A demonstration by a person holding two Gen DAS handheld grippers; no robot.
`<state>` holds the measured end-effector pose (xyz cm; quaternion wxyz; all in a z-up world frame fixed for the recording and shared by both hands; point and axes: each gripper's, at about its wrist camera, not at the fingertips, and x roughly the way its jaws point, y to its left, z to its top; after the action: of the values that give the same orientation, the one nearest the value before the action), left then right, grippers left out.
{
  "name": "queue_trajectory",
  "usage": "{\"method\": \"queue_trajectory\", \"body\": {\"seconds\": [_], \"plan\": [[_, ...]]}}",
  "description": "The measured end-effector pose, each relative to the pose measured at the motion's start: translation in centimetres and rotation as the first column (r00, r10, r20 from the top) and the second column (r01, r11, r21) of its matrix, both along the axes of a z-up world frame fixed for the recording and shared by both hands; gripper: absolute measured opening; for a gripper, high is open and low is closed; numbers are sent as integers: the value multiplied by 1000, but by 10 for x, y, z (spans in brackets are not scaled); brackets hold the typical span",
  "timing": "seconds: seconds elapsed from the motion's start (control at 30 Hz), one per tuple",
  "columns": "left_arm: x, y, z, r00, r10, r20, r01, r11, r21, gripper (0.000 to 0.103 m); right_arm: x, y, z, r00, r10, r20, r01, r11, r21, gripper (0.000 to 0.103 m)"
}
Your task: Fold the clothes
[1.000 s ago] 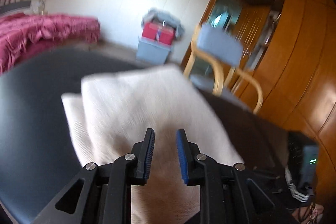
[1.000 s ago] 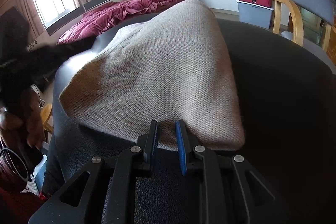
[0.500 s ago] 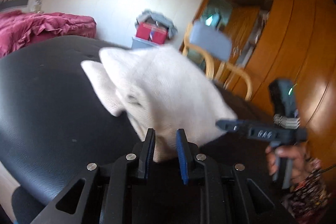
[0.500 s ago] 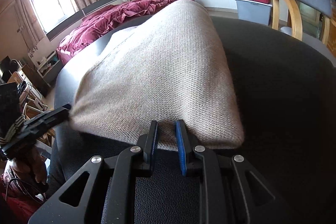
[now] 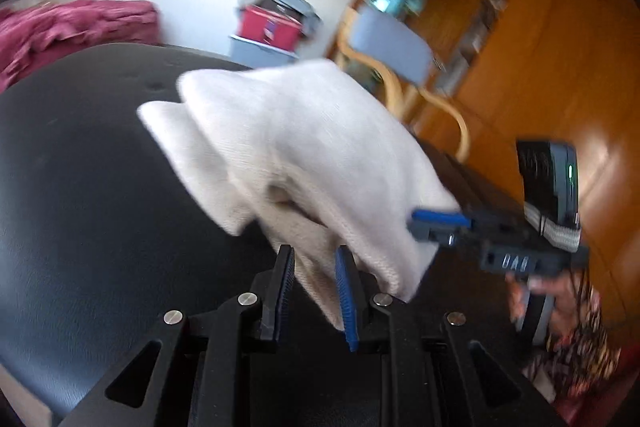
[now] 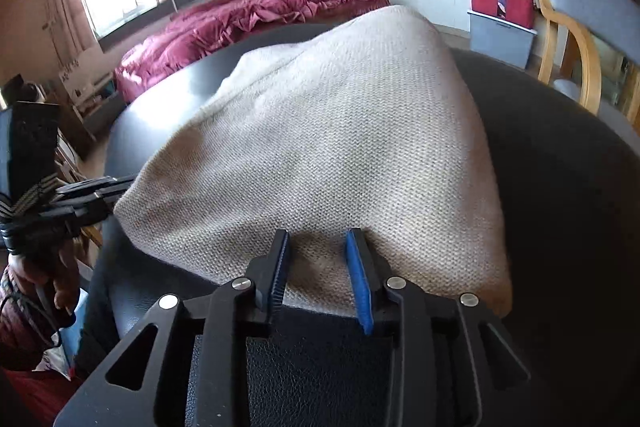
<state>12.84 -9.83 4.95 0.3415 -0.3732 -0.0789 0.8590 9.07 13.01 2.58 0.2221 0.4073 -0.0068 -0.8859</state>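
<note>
My left tool [image 5: 314, 291] is clenched on a corner of the folded beige knit garment [image 6: 340, 147] – it lies on the black leather surface [image 6: 560, 163]; at its 6 o'clock edge my right tool [image 6: 320, 267] is opening, cloth between its fingers

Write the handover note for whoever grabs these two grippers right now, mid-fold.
Left gripper: shut on the near corner of the beige knit cloth, which it holds bunched and raised.
Right gripper: jaws opening, the cloth's near edge between them, pads no longer pressing.
Cloth: folded over itself on the black padded table, layers stacked, left side lifted and sagging.
Done: at least one fold is in, since doubled layers show.
Left: probably lay the left corner down, release it, square the edges and flatten the pile.
</note>
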Motion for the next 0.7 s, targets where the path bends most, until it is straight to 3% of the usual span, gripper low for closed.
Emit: {"method": "queue_trajectory", "body": {"seconds": [0.13, 0.23, 0.3, 0.43, 0.6, 0.7], "plan": [[-1, -3, 3, 999, -32, -21, 33, 999, 14, 20, -2, 8, -1, 1000, -5, 21, 6, 999, -47, 33], [-2, -16, 4, 997, -83, 1, 82, 985, 151, 20, 1, 4, -1, 1000, -6, 13, 7, 1000, -25, 33], [-3, -18, 3, 994, -110, 7, 108, 981, 163, 20, 3, 2, -1, 1000, -6, 7, 6, 1000, -7, 33], [3, -13, 1, 979, -201, 6, 200, 976, 89, 20, 2, 2, -1, 1000, -5, 7, 5, 1000, -9, 33], [18, -15, 20, 943, -313, -112, 319, 947, 42, 19, 0, 0, -1, 1000, -5, 5, 5, 1000, -2, 33], [16, -7, 27, 920, -376, -115, 380, 925, 13, 20, -1, -1, -1, 1000, -5, 4, 5, 1000, 5, 33]]}}
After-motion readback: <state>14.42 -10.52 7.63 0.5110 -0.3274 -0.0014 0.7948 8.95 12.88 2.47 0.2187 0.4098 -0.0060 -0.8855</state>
